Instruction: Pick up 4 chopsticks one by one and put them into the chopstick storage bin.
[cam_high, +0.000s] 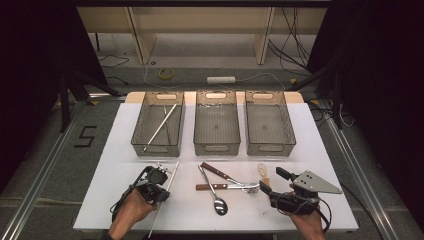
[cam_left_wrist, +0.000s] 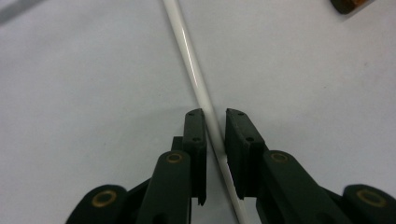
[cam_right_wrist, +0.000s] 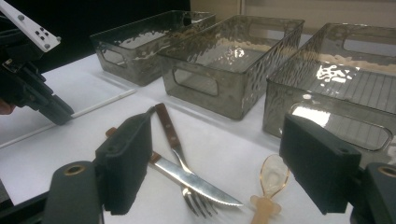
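Observation:
A long white stick (cam_high: 170, 177) (cam_left_wrist: 189, 56) lies flat on the white table (cam_high: 125, 150), left of centre. My left gripper (cam_high: 161, 176) (cam_left_wrist: 215, 114) points down at it with its jaws drawn in close on either side of the stick, pads against it. The right gripper view shows that same gripper (cam_right_wrist: 51, 105) standing on the stick (cam_right_wrist: 100, 103). My right gripper (cam_high: 272, 181) (cam_right_wrist: 219, 126) hovers near the table's front right, jaws wide apart with nothing between them. Ahead of it lie a wood-handled knife (cam_right_wrist: 196, 184), a fork (cam_right_wrist: 170, 133) and a small amber spoon (cam_right_wrist: 272, 179).
Three clear grey bins stand in a row at the back: the left bin (cam_high: 137, 132) holds another white stick (cam_high: 161, 127), the middle bin (cam_high: 216, 148) and right bin (cam_high: 270, 148) look empty. A metal spoon (cam_high: 219, 204) lies at the centre front beside the knife (cam_high: 222, 186).

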